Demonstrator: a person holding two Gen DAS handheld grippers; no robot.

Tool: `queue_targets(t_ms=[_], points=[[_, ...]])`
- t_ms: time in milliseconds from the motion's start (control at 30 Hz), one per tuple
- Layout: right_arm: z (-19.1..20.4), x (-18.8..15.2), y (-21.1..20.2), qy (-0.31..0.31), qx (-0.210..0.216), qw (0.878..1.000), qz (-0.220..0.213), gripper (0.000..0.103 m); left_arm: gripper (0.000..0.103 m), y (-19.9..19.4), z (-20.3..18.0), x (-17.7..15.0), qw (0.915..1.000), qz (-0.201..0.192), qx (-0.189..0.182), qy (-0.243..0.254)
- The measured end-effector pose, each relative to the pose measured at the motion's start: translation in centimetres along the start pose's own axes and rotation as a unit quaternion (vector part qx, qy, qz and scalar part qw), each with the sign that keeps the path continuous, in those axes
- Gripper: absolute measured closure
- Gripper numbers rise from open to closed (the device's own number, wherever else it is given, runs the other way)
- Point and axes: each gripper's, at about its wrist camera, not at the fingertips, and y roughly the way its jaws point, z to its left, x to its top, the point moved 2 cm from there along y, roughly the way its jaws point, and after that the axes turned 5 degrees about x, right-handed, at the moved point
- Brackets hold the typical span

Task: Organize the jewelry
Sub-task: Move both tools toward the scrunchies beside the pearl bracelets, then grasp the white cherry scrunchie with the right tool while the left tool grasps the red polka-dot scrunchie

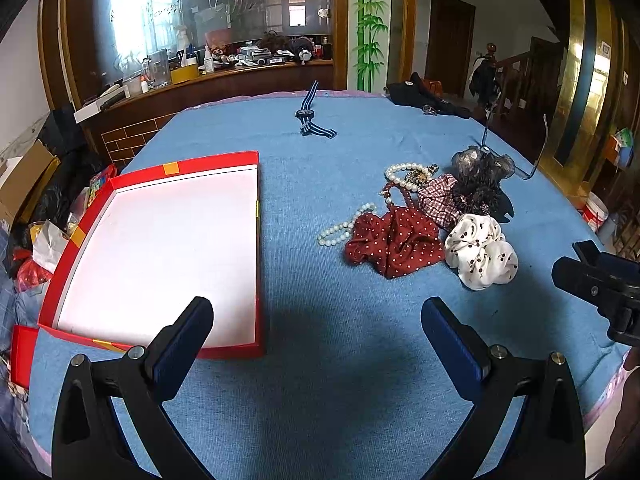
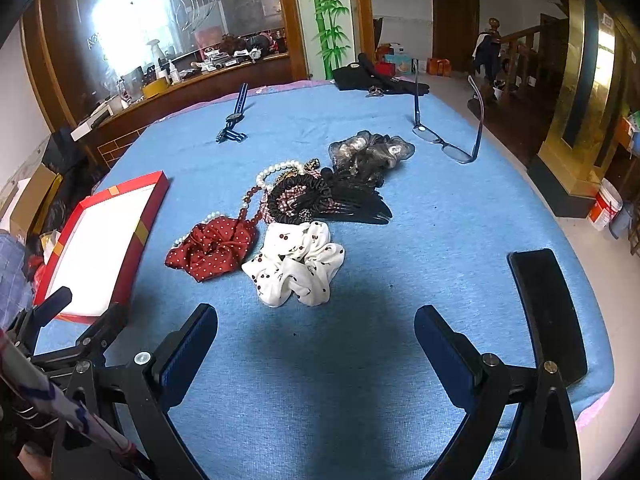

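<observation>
A red box with a white inside (image 1: 160, 248) lies on the blue cloth at the left; it also shows in the right wrist view (image 2: 100, 240). A pile of accessories lies right of it: a red dotted scrunchie (image 1: 394, 242) (image 2: 216, 248), a white cherry scrunchie (image 1: 480, 254) (image 2: 298, 264), pearl strands (image 1: 404, 176) (image 2: 276, 172), a black scrunchie (image 2: 298, 200) and a dark hair comb (image 2: 360, 204). My left gripper (image 1: 318, 312) is open and empty, near the box's front corner. My right gripper (image 2: 316, 320) is open and empty, just short of the white scrunchie.
Eyeglasses (image 2: 448, 144) stand behind the pile at the right. A striped-strap watch (image 1: 310, 114) (image 2: 234, 120) lies further back. Dark clothing (image 2: 376, 76) sits at the table's far edge. A black phone (image 2: 548, 312) lies by the right finger. Clutter lies beyond the table's left edge.
</observation>
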Motion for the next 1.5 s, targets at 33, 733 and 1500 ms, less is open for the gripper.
queue_targets(t_ms=[33, 733, 1500], points=[[0.0, 0.0, 0.0, 0.001, 0.0, 1.0, 0.0, 0.002, 0.0, 0.0, 0.0, 0.0, 1.0, 0.001, -0.001, 0.0], [-1.3, 0.9, 3.1, 0.013, -0.002, 0.999, 0.03, 0.002, 0.0, 1.6, 1.7, 1.6, 0.9999, 0.0, -0.007, -0.015], [-1.4, 1.8, 9.2, -0.009, 0.004, 0.997, 0.073, 0.087, 0.0, 4.1, -0.9, 3.0, 0.9964, 0.044, -0.07, 0.016]])
